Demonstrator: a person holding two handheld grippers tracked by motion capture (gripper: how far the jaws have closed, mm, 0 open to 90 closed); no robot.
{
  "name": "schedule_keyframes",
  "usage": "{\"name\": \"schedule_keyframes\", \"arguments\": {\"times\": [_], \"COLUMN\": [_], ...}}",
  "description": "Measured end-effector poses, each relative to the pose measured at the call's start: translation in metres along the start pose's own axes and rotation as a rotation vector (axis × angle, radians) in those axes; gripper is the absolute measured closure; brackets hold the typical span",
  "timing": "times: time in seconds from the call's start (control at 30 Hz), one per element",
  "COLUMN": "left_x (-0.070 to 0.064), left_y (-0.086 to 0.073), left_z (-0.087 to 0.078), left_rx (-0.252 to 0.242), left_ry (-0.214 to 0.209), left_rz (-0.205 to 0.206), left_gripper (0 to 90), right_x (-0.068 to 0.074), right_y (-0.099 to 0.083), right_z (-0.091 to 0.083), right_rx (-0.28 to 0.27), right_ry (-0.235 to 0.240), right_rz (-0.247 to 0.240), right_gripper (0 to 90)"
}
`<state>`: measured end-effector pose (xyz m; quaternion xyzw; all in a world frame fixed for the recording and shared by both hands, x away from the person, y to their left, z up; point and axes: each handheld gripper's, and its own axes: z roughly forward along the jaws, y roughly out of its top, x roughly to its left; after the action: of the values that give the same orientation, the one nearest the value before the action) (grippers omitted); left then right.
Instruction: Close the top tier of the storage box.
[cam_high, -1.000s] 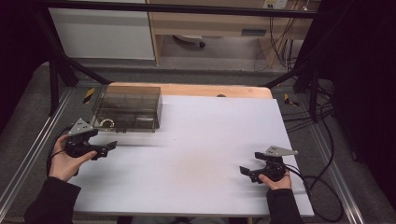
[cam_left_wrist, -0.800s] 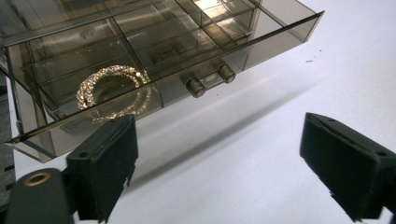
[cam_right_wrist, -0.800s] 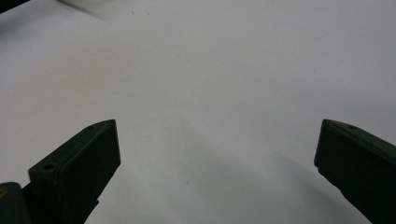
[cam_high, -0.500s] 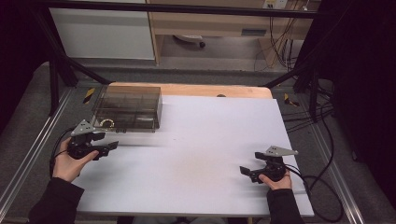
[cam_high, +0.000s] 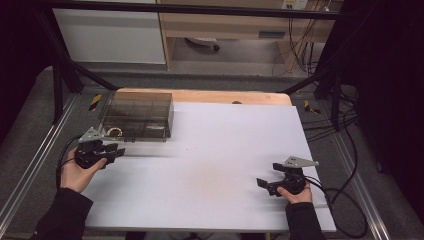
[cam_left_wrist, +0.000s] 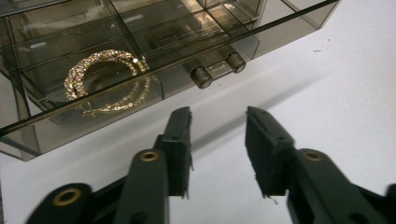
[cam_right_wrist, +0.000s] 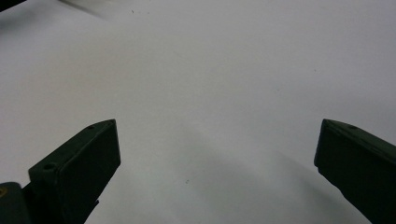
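Tongs near smoky box on white table.

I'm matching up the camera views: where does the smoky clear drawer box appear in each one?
High view: drawer box at the table's far left, just beyond the left gripper.
Left gripper view: it spans the top, a gold bracelet inside.
Right gripper view: not in it.
Shared landmark: the white tabletop.
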<state>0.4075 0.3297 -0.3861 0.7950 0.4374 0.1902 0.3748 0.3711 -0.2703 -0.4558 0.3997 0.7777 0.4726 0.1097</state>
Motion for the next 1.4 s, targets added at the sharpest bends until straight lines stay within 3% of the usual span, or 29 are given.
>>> {"name": "schedule_keyframes", "arguments": {"times": [0.63, 1.13, 1.4], "left_x": [0.005, 0.008, 0.011], "left_y": [0.004, 0.010, 0.013], "left_z": [0.004, 0.011, 0.014], "left_rx": [0.010, 0.021, 0.002], "left_ry": [0.015, 0.039, 0.035], "left_rz": [-0.010, 0.006, -0.003], "left_gripper": [89.7, 89.9, 89.9], "right_x": [0.000, 0.000, 0.000], "right_y": [0.000, 0.000, 0.000], "right_z": [0.000, 0.000, 0.000], "right_rx": [-0.001, 0.001, 0.001], "right_ry": [0.001, -0.002, -0.002], "right_rz": [0.000, -0.001, 0.000], "right_gripper": [0.8, 0.7, 0.7]}}
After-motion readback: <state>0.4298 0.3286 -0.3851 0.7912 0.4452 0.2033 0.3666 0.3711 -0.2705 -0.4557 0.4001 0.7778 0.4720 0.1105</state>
